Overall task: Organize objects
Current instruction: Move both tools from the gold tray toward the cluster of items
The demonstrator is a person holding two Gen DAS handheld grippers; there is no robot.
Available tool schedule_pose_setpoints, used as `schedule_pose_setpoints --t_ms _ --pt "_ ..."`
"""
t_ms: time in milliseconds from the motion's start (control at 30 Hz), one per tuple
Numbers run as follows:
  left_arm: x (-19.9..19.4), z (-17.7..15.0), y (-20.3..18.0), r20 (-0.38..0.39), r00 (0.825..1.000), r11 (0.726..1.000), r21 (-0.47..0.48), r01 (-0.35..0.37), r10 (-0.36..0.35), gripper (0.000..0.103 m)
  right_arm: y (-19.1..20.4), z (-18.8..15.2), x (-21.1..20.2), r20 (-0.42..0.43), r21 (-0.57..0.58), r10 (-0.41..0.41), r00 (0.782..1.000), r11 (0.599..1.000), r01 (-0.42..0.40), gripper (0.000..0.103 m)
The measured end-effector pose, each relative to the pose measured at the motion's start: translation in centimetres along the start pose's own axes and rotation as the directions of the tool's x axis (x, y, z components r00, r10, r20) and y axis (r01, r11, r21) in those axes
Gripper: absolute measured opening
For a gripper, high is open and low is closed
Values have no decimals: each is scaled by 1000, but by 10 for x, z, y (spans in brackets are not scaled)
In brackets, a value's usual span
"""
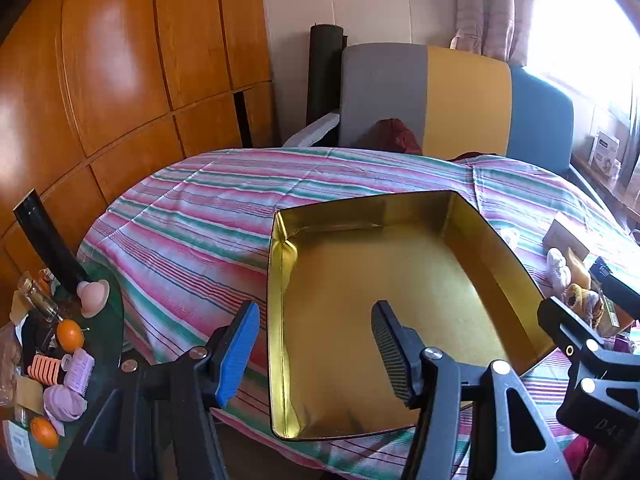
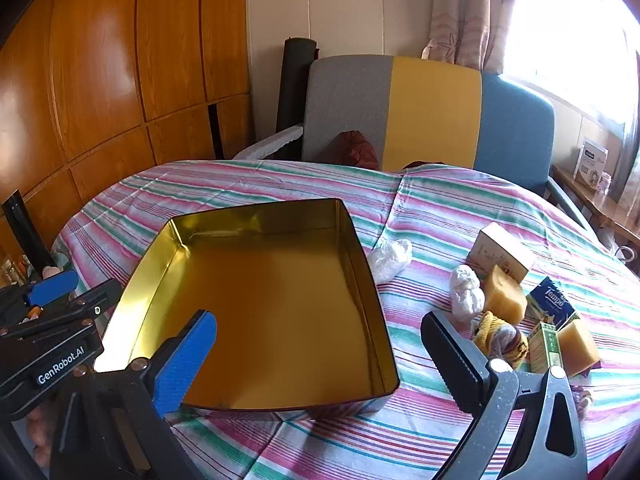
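Gold-lined and bare inside, the rectangular metal tin [image 2: 272, 304] sits on the striped tablecloth [image 2: 440, 216], with the small items heaped just to its right: two yellow sponge blocks [image 2: 505, 295], a blue Tempo tissue pack [image 2: 554, 301], crumpled white plastic bags [image 2: 466, 293]. The right gripper [image 2: 320, 356] hangs wide apart and holds nothing; the left gripper [image 1: 316, 344] is half-parted, also empty, straddling the tin's left wall. Reaching into that tight heap risks pinching two things together or nudging the tin sideways.
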State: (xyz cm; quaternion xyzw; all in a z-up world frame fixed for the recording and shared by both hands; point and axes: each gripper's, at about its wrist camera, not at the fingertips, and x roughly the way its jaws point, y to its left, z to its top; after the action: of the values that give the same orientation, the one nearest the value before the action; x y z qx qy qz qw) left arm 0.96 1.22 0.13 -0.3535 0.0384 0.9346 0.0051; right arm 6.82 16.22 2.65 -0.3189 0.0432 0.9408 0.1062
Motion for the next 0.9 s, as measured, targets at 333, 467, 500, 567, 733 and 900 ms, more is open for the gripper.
schedule_pose_setpoints --t_ms 333,467,500,567,733,900 --pt "-2 0 -5 -4 1000 999 22 31 -31 59 -12 3 -7 23 27 -27 999 999 26 103" --pt "-4 -1 -7 -4 997 997 29 78 -77 59 -17 3 -7 25 34 -41 999 999 40 103" --pt "-5 0 -8 -4 996 996 31 84 -84 59 -19 4 -7 24 37 -42 999 998 41 103" --pt "-6 1 -11 -1 995 994 37 99 -99 59 -23 4 -7 24 46 -45 999 998 44 103" --pt "-5 2 -14 -22 980 980 27 199 -199 59 -30 3 -8 22 71 -72 997 995 71 103" --pt "0 1 -24 -73 942 944 10 330 -328 61 -38 4 -11 29 80 -82 996 994 80 103"
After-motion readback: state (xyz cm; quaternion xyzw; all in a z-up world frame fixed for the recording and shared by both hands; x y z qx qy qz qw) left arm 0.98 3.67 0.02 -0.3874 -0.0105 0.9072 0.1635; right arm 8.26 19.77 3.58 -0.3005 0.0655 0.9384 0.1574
